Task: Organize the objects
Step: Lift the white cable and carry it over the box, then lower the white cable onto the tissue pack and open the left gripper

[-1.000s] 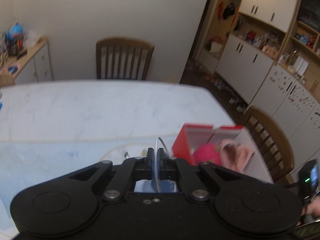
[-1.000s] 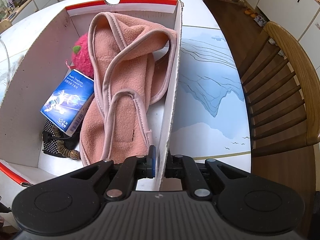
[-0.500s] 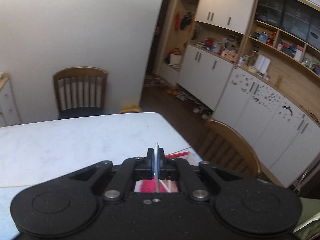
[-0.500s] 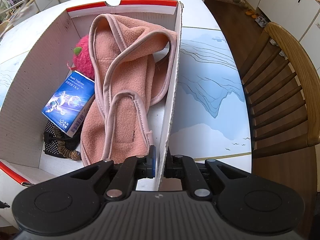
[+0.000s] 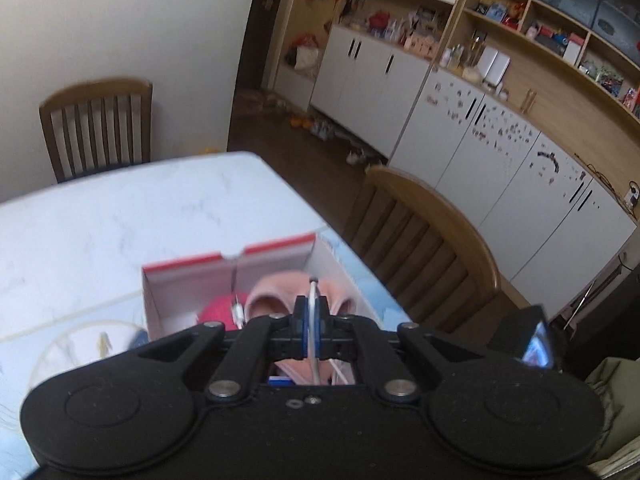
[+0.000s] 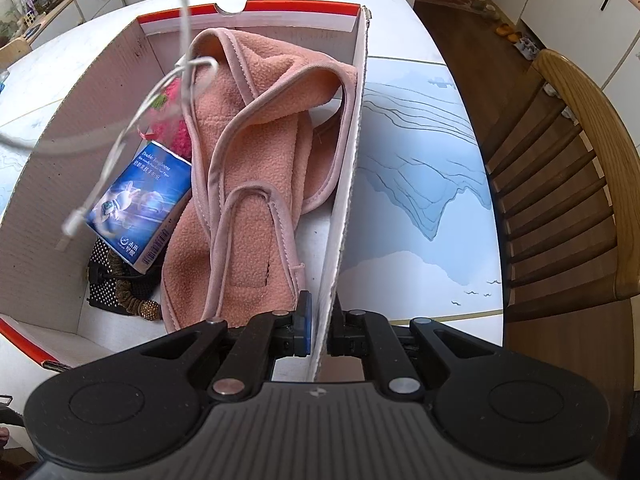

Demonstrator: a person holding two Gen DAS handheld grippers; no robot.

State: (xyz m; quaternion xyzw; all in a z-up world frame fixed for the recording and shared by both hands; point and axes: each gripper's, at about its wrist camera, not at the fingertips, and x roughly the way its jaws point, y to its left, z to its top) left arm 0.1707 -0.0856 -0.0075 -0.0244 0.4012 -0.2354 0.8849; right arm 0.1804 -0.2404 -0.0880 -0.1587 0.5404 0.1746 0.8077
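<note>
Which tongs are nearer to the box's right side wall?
Right. The right tongs clamp that wall; the left tongs hold a white cable above the box.

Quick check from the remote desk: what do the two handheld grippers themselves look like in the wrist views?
Both look alike: matte black bodies with two round discs and silver pivot bolts, linkage arms running to narrow fingers with blue pads. The left gripper has a smooth top; the right gripper has a ribbed grey top with a small white mark.

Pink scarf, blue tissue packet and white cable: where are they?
pink scarf (image 6: 256, 184), right wrist view, middle of the fleece.
blue tissue packet (image 6: 140, 208), right wrist view, printed front.
white cable (image 6: 120, 148), right wrist view, dangling strand.
</note>
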